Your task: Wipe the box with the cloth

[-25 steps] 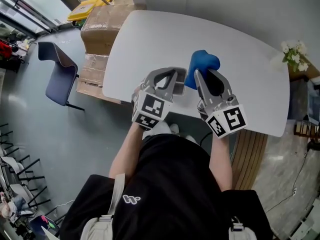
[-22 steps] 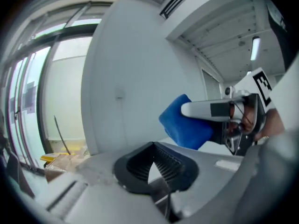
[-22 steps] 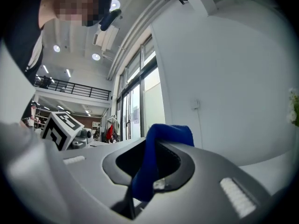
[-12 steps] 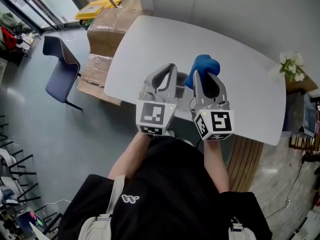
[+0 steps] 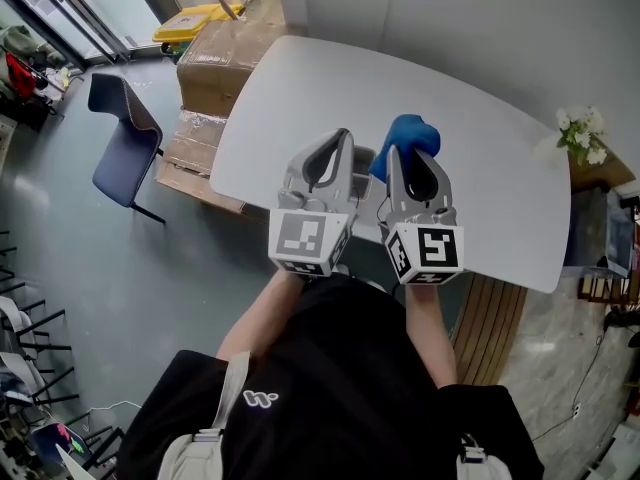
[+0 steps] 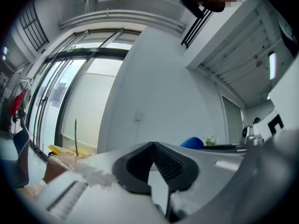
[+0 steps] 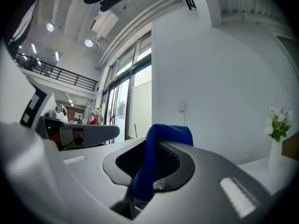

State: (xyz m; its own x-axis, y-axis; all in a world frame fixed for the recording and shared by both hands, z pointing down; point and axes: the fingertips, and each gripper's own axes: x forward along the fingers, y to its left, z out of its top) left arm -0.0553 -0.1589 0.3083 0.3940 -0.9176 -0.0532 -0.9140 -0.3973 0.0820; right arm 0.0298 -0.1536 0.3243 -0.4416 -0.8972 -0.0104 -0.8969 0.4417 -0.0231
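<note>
In the head view both grippers hover side by side over the near edge of the white table (image 5: 480, 168). My right gripper (image 5: 394, 152) is shut on a blue cloth (image 5: 408, 133), which bunches out past its tips. In the right gripper view that cloth (image 7: 170, 133) hangs down between the jaws. My left gripper (image 5: 343, 134) is shut, and its jaws meet at the tip (image 6: 153, 144) with nothing held. A small grey patch (image 5: 365, 158) shows between the two grippers, perhaps the box; the rest of it is hidden.
Stacked cardboard boxes (image 5: 215, 63) stand off the table's far left corner, with a yellow bin (image 5: 190, 18) behind them. A blue chair (image 5: 120, 138) sits on the floor at left. A vase of white flowers (image 5: 578, 128) stands at the table's right end.
The left gripper has straightened up and drawn level with the right one. The right gripper keeps the blue cloth and has barely moved in the last half second.
</note>
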